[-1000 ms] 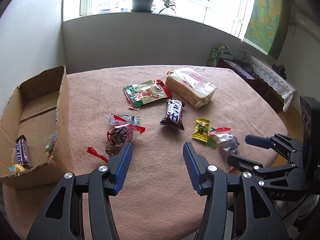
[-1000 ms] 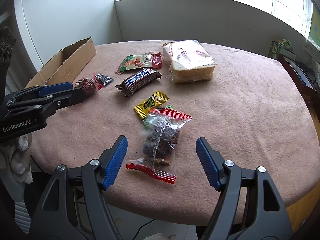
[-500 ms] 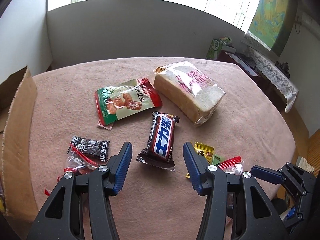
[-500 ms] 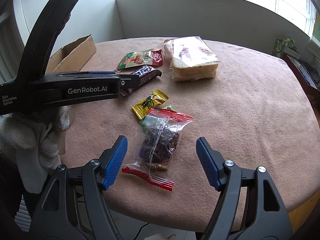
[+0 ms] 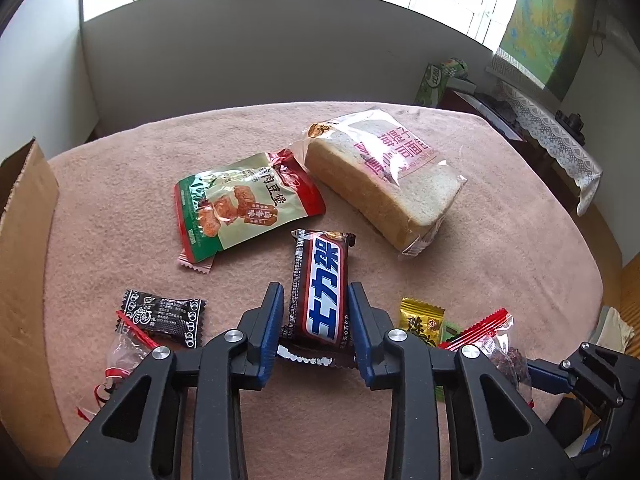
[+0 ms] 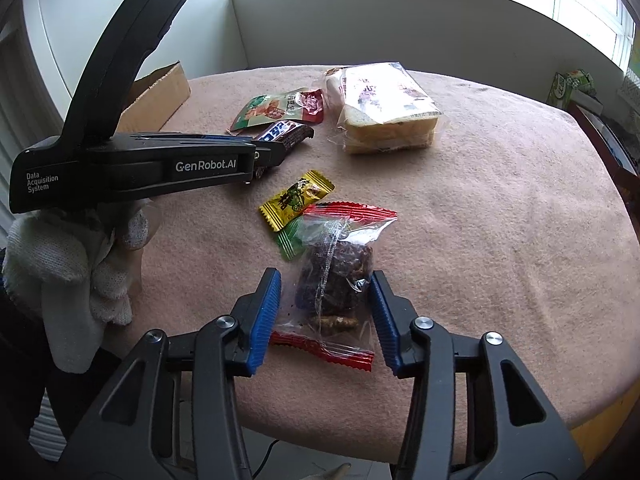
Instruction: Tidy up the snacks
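Left gripper (image 5: 318,322): lower centre of the left wrist view, blue pads set against both long sides of the near half of the brown chocolate bar (image 5: 320,288), which lies lengthwise on the pink tablecloth (image 5: 500,260). Whether the pads press the wrapper cannot be told. In the right wrist view this gripper (image 6: 276,152) enters from the left edge, held by a white-gloved hand (image 6: 76,260), its tip over the bar (image 6: 286,134).

Right gripper (image 6: 324,308): lower centre of the right wrist view, pads standing apart on either side of the clear red-edged packet of dark snacks (image 6: 334,280); right pad touching the packet, left pad just beside it.

Other snacks, left wrist view:
- Green-and-red snack pouch (image 5: 244,204), centre, just above and left of the bar.
- Bagged sliced bread (image 5: 384,176), upper right of centre, near the pouch.
- Black candy wrapper (image 5: 162,316), lower left, touching a clear red-trimmed packet (image 5: 128,350) beside the left pad.
- Yellow candy (image 5: 420,322), lower right, beside the right pad.

Right wrist view: a green wrapper (image 6: 290,238) lies under the yellow candy (image 6: 298,200), between it and the dark-snack packet.

Cardboard box (image 5: 24,240): left edge of the left wrist view, flap raised.
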Demonstrator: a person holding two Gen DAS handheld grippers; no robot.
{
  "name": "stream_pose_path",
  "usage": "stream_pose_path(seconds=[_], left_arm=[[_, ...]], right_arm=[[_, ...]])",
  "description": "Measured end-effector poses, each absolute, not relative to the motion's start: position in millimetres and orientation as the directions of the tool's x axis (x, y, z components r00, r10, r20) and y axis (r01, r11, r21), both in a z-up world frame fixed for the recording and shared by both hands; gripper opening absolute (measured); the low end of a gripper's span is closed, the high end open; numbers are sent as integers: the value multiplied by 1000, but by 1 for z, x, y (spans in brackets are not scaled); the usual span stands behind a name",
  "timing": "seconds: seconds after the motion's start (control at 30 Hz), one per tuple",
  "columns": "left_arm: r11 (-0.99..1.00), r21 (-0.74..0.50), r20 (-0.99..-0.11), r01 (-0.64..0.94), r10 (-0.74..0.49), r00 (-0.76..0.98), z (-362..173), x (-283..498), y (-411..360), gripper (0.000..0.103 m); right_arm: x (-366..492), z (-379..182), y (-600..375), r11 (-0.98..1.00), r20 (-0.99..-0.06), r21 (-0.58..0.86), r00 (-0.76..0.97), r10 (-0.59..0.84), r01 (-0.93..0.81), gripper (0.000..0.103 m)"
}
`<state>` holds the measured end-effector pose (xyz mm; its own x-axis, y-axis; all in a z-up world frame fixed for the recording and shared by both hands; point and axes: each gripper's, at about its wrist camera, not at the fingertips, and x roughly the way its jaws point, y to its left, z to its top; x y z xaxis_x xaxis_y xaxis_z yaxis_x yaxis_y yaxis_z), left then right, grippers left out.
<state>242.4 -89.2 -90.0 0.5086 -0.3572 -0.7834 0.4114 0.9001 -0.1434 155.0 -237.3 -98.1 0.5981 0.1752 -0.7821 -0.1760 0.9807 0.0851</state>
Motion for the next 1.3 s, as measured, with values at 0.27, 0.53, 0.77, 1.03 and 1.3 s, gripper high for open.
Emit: stream_pose_path(seconds=[0.27, 0.53, 0.77, 1.03, 1.3], left_arm=[[906, -141, -780, 400, -350, 518, -88, 238, -85, 27], [907, -160, -756, 390, -367, 542, -72, 224, -67, 27], [910, -179, -718, 374, -380, 583, -49, 204, -42, 27], [928, -176, -680, 329, -356, 640, -29, 184, -6, 27], [956, -172, -661, 237, -291, 692, -19, 176, 49, 27]], right_arm=[[150, -95, -252, 982, -773, 115, 607, 182, -148, 43], [140, -78, -256, 983, -750, 114, 636, 182, -147, 43], [134, -58, -245, 976, -726, 112, 656, 207, -185, 43], [146, -40, -211, 960, -704, 101, 663, 253, -259, 43], [171, -18, -158, 928, -684, 108, 651, 330, -357, 43]])
